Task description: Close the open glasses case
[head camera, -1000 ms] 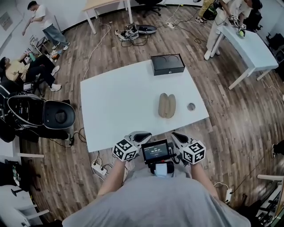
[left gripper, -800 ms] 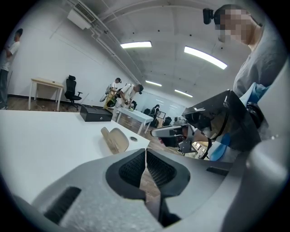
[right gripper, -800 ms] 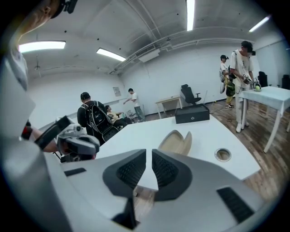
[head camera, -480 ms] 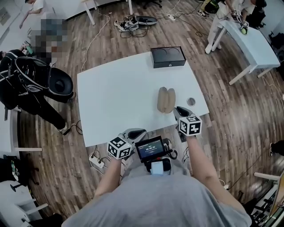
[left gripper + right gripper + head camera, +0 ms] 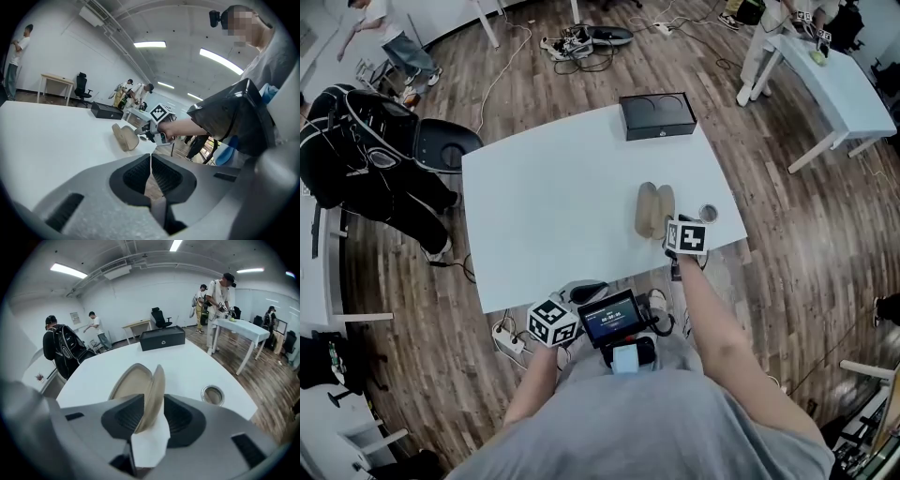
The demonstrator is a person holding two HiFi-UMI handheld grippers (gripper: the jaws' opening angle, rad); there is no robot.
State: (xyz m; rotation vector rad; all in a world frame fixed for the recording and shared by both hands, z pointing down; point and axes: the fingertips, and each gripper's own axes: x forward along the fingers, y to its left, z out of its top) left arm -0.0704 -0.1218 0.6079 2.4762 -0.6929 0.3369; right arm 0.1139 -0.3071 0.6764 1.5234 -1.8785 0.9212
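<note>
The right gripper (image 5: pixel 670 227) sits at the open glasses case (image 5: pixel 653 210) near the white table's (image 5: pixel 553 206) right edge, jaws apart astride one upright half (right pad clear of it). The left gripper (image 5: pixel 151 176) hangs off the table, jaws pressed together, empty.

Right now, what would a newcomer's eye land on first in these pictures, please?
The open tan glasses case lies near the right edge of the white table, one half between the parted jaws of the right gripper. A black box sits at the far edge; the left gripper hangs shut off the near edge.
</note>
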